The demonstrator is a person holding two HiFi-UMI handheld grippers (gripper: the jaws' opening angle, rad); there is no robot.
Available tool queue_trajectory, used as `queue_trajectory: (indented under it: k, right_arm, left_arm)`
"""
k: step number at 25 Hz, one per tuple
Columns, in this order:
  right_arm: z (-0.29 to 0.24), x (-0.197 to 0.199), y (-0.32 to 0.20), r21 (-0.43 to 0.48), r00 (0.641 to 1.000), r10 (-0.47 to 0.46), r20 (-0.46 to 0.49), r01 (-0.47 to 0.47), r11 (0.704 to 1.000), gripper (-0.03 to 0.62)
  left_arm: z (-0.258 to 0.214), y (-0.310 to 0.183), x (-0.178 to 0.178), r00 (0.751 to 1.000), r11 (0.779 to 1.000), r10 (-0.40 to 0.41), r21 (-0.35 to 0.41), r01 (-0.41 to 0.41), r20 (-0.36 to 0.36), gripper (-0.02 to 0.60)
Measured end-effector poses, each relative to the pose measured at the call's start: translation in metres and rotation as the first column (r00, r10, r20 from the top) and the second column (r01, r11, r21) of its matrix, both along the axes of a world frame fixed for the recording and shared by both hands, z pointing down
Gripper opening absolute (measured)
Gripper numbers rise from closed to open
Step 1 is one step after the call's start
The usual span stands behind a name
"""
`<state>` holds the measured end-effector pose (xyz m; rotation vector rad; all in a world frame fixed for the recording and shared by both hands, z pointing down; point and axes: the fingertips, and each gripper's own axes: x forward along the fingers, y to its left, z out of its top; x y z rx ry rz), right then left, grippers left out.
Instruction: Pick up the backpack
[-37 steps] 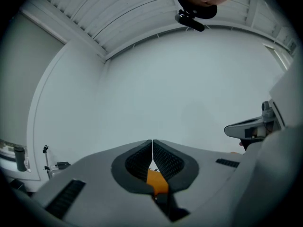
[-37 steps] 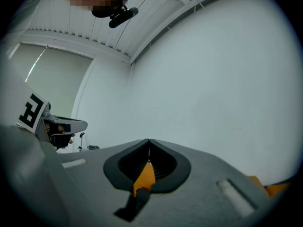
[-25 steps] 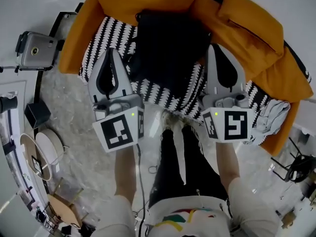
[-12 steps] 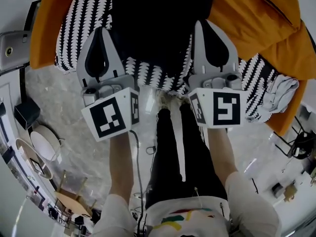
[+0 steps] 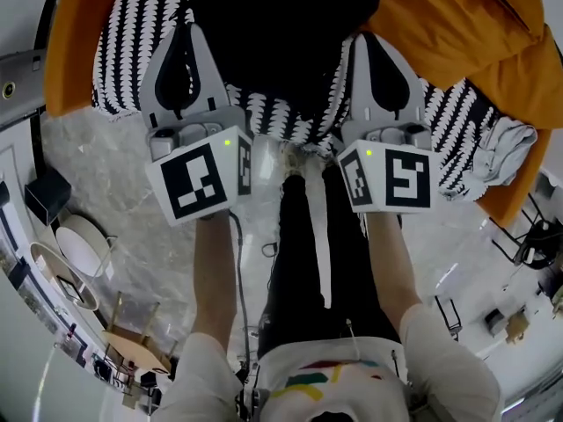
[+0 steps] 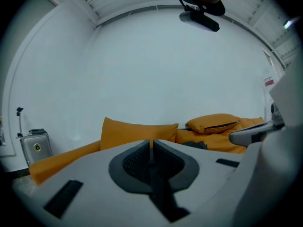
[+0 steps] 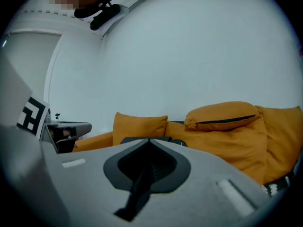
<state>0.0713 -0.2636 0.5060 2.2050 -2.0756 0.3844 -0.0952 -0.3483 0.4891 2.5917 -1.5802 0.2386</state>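
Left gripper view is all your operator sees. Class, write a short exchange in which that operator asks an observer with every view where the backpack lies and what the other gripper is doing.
Operator: Where is the backpack?
Observer: The head view shows the black backpack on a black-and-white throw, between the left gripper and the right gripper.
Operator: Is the right one open?
Observer: No. In the right gripper view its jaws are together, with nothing between them.
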Motion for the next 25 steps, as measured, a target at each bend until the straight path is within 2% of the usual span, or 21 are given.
queue_trajectory:
  k: [4, 5, 6, 10, 15, 19, 25]
  right_arm:
    - [0.011, 0.008, -0.004, -0.032, 0.995, 0.065, 0.077, -0.062, 0.998, 0.005]
    - [0.017, 0.009, -0.005, -0.049, 0.992, 0.074, 0.100, -0.069, 0.996, 0.057]
    - [0.024, 0.010, -0.007, -0.070, 0.989, 0.082, 0.125, -0.074, 0.995, 0.174]
    - [0.055, 0.018, -0.010, -0.158, 0.972, 0.156, 0.175, -0.129, 0.979, 0.203]
    - [0.093, 0.024, -0.011, -0.261, 0.953, 0.222, 0.205, -0.166, 0.951, 0.225]
    - [0.118, 0.024, -0.017, -0.331, 0.954, 0.238, 0.185, -0.168, 0.929, 0.232]
    - [0.144, 0.024, -0.024, -0.399, 0.958, 0.232, 0.171, -0.148, 0.905, 0.238]
  left_arm:
    - [0.017, -0.015, -0.005, 1.000, 0.999, 0.011, -0.043, -0.011, -0.001, 0.021]
    - [0.024, -0.019, -0.005, 1.000, 0.998, 0.021, -0.060, -0.021, 0.000, 0.048]
    - [0.033, -0.024, -0.005, 0.999, 0.996, 0.033, -0.078, -0.033, 0.001, 0.124]
    - [0.074, -0.046, -0.005, 0.997, 0.986, 0.062, -0.155, -0.055, 0.037, 0.198]
    - [0.131, -0.074, -0.006, 0.993, 0.963, 0.087, -0.261, -0.061, 0.086, 0.230]
    - [0.165, -0.097, -0.006, 0.992, 0.938, 0.078, -0.345, -0.041, 0.096, 0.250]
    - [0.205, -0.124, 0.003, 0.985, 0.901, 0.101, -0.432, -0.032, 0.139, 0.272]
